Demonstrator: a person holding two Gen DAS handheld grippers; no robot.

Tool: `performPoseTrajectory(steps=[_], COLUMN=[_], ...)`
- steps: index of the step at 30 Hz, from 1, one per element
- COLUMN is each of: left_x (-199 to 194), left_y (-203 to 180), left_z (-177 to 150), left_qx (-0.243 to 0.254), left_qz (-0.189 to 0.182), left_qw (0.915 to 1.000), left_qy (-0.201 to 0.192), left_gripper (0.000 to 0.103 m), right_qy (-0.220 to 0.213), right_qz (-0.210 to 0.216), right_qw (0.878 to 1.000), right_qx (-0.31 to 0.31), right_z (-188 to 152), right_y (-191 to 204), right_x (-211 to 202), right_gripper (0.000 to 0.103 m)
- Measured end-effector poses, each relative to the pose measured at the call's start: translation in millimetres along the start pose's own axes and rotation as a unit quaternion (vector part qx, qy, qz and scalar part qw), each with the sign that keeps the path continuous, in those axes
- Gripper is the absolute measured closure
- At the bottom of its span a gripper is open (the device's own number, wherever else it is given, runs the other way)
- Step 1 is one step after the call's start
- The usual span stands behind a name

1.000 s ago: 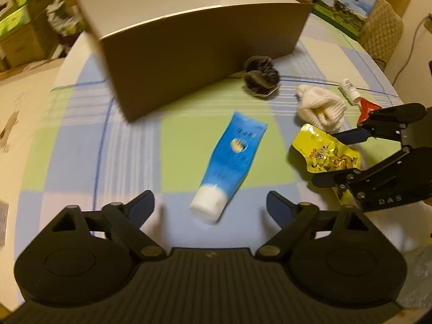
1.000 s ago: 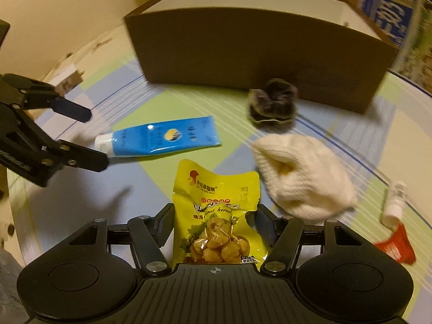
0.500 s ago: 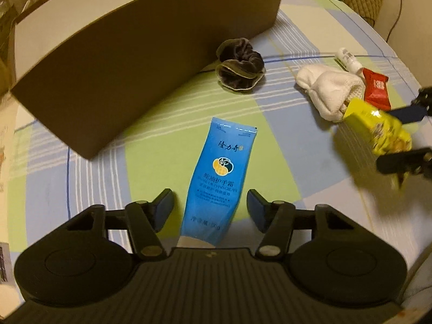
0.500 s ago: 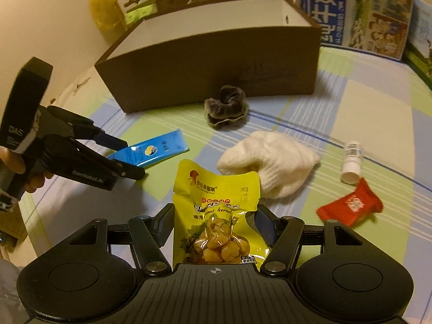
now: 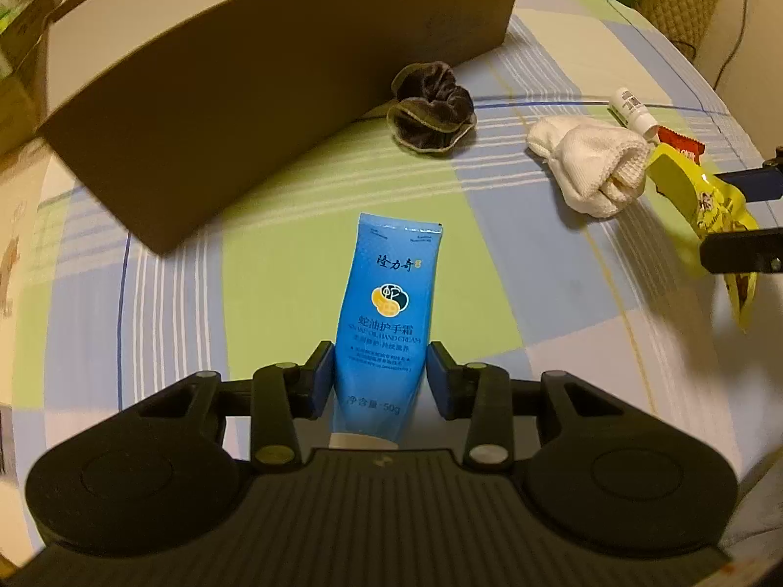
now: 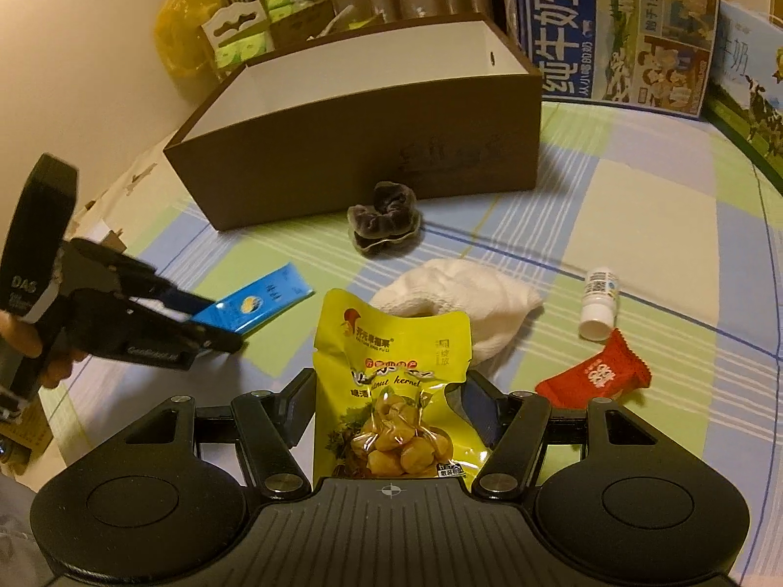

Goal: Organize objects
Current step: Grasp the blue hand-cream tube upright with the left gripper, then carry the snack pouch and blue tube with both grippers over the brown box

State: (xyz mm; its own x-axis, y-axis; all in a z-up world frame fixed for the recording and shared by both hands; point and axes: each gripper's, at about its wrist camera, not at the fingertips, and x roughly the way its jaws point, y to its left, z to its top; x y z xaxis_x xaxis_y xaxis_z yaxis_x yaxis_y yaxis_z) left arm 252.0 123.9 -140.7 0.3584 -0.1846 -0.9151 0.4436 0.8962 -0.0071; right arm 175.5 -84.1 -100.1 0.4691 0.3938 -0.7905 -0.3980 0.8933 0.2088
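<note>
Straddling the blue plastic hand-cream tube with my left gripper, its cap end nearest me.

My left fingers stand on either side of the tube's lower body, one pad at its edge, the other with a sliver of gap, so I judge them closing and not yet clamped. The tube lies flat on the checked tablecloth, long axis straight along my fingers, white cap under the gripper body, crimped end pointing away toward the brown open-topped cardboard box. My right gripper pinches the yellow foil snack pouch above the table. Farther off lie the dark velvet scrunchie just before the box, and the white knitted sock.
</note>
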Motion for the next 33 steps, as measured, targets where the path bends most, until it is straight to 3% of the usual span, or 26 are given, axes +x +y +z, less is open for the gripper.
performPoseTrajectory(steps=[8,15,33], left_x=[-10.5,-28.6,-89.1], left_y=[2.0,5.2,15.0], left_z=[-12.2,-12.0,22.5], left_qx=[-0.056,-0.073,-0.094], left_qz=[-0.001,0.001,0.010], left_qw=[0.9984,0.9972,0.9897], left_qy=[0.001,-0.017,-0.107], left_gripper=[0.069,0.069,0.069], right_qy=[-0.003,-0.012,-0.041], right_qz=[-0.005,-0.008,-0.007], right_qw=[1.000,1.000,0.999], right_qx=[0.007,0.012,0.004], right_z=[-2.2,-2.5,25.6], right_y=[-9.4,-11.8,-10.6], right_x=[-4.8,-11.1,-19.3], right_gripper=[0.042,0.042,0.042])
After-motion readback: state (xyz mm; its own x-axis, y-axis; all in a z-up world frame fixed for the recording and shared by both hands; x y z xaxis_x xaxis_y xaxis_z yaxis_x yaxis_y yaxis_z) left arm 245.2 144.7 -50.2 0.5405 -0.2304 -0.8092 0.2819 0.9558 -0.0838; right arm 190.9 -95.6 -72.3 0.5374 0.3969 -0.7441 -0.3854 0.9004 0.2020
